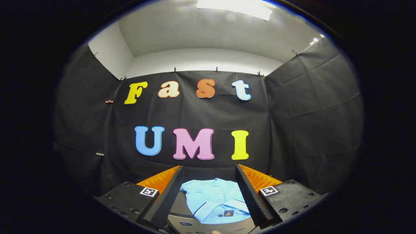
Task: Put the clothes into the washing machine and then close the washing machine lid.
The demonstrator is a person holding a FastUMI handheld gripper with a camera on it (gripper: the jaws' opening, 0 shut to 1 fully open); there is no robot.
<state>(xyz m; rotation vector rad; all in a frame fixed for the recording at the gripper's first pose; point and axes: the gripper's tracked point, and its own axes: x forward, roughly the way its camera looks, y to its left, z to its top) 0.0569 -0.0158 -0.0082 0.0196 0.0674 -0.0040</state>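
Note:
A light blue shirt point(214, 200) with buttons, a collar and a small dark tag lies spread on a surface below and ahead of me. It shows in the gap between my two fingers. My gripper point(208, 172) is open wide, held above the shirt and apart from it, with nothing between its fingers. A grey panel point(191, 226), which may be the washing machine's top, sits just under the near end of the shirt; I cannot tell whether a lid is up or down.
Black cloth walls point(312, 123) close the booth at the back and on both sides. A white wall and a ceiling light point(234, 8) are above them.

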